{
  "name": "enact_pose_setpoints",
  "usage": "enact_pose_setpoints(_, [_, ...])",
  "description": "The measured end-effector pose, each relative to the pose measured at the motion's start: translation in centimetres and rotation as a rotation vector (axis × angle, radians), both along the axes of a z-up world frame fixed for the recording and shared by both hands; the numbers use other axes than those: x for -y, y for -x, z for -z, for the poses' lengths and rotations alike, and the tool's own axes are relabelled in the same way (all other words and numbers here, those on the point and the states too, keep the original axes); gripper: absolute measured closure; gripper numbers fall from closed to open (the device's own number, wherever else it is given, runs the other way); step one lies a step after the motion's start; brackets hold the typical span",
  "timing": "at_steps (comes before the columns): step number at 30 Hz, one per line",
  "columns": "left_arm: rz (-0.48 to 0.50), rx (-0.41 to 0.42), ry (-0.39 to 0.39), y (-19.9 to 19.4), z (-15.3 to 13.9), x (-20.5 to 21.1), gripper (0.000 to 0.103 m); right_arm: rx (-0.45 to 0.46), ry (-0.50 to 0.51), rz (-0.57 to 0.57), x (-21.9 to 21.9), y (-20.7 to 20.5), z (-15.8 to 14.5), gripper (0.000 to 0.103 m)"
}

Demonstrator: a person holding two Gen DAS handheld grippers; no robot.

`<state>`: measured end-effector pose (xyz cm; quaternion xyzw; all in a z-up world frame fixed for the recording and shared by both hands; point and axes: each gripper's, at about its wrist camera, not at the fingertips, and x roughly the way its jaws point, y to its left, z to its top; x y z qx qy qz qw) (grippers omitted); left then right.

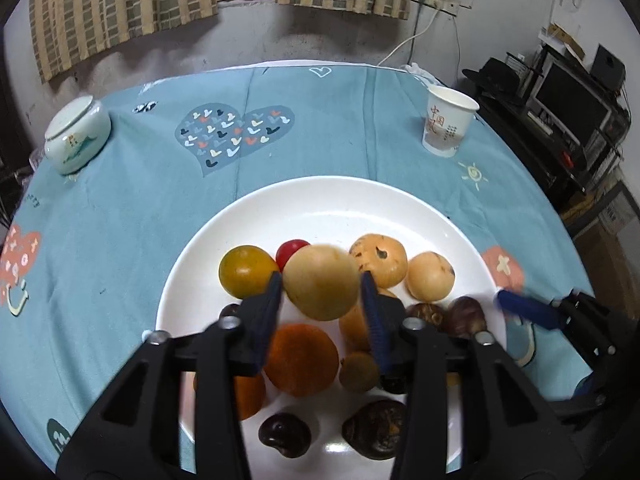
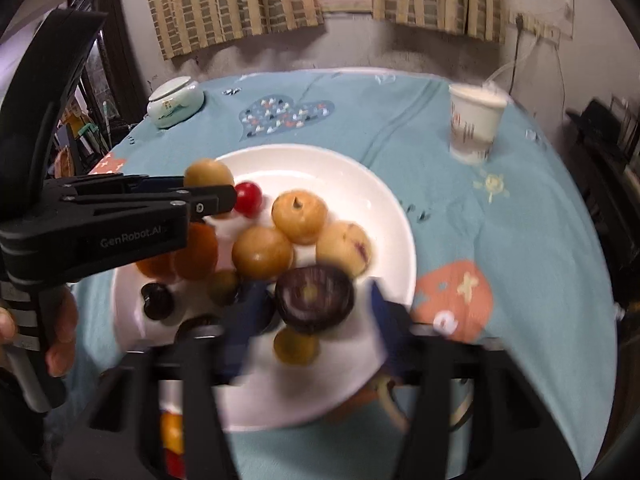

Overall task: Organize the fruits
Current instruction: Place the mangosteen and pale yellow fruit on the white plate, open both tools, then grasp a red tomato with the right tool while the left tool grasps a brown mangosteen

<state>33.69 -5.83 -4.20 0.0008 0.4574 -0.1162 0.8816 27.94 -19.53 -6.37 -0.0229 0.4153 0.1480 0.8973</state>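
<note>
A blue cloth covers the table (image 1: pixel 320 128), with a white plate (image 1: pixel 328 204) of fruit at its near side. The left gripper (image 1: pixel 322 280) pinches a yellow fruit (image 1: pixel 322 282) above the plate. The right gripper (image 2: pixel 316 300) frames a dark fruit (image 2: pixel 314 298); blur hides whether it grips. Best lower the yellow fruit slowly into the bare far half of the plate, short of the rim. A cup (image 1: pixel 446 124) and jar (image 1: pixel 76 134) stand well apart.

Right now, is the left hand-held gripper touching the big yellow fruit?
Touching. In the left wrist view, the left hand-held gripper has a blue finger pressed against each side of the yellow fruit, holding it above the white plate.
</note>
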Motion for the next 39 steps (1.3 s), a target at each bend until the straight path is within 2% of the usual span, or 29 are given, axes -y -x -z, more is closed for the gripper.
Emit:
enact_pose_setpoints(1, [-0.014, 0.011, 0.016, 0.1, -0.4, -0.3, 0.031, 0.03, 0.013, 0.003, -0.1, 0.1, -0.2, 0.03])
enact_pose_setpoints(4, [-0.006, 0.045, 0.022, 1.4, -2.0, -0.7, 0.029, 0.035, 0.011, 0.001, 0.0, 0.4, -0.8, 0.029])
enact_pose_setpoints(6, [-0.008, 0.063, 0.01, 2.8, -3.0, -1.2, 0.022, 0.033, -0.003, -0.001, 0.3, 1.4, -1.5, 0.029])
enact_pose_setpoints(10, [-0.018, 0.104, 0.041, 7.9, -4.9, -2.7, 0.01, 0.032, -0.035, -0.005, 1.0, 5.5, -3.3, 0.027])
enact_pose_setpoints(11, [-0.029, 0.114, 0.043, 9.7, -5.2, -3.1, 0.01, 0.032, -0.047, -0.001, 1.1, 6.9, -3.7, 0.024])
enact_pose_setpoints(14, [-0.06, 0.13, 0.054, 14.7, -5.1, -4.0, 0.01, 0.029, -0.06, 0.016, 1.0, 10.5, -4.2, 0.003])
enact_pose_setpoints(17, [-0.08, 0.124, 0.062, 18.6, -4.2, -4.5, 0.01, 0.012, -0.087, 0.053, 0.8, 14.2, -4.2, 0.003])
enact_pose_setpoints(22, [-0.084, 0.102, 0.049, 22.7, -3.1, -4.9, 0.01, -0.018, -0.128, 0.082, 0.5, 17.5, -3.9, 0.003])
enact_pose_setpoints(28, [-0.104, 0.131, 0.028, 24.9, -3.4, -5.8, 0.01, -0.046, -0.107, 0.096, -0.5, 18.7, -2.9, 0.003])
enact_pose_setpoints(35, [-0.162, 0.114, 0.043, 26.0, -2.4, -9.0, 0.01, -0.117, -0.09, 0.03, -3.1, 18.5, 0.7, 0.003])
enact_pose_setpoints(37, [-0.186, 0.105, 0.041, 26.0, -1.8, -10.1, 0.01, -0.109, -0.146, 0.002, -3.7, 18.1, 1.4, 0.01])
enact_pose_setpoints(38, [-0.209, 0.102, 0.037, 26.1, -1.6, -10.9, 0.01, -0.12, -0.148, -0.009, -4.1, 17.6, 1.8, 0.024])
enact_pose_setpoints(39, [-0.223, 0.102, 0.034, 26.1, -1.4, -11.3, 0.01, -0.131, -0.142, -0.015, -4.5, 17.1, 2.0, 0.034])
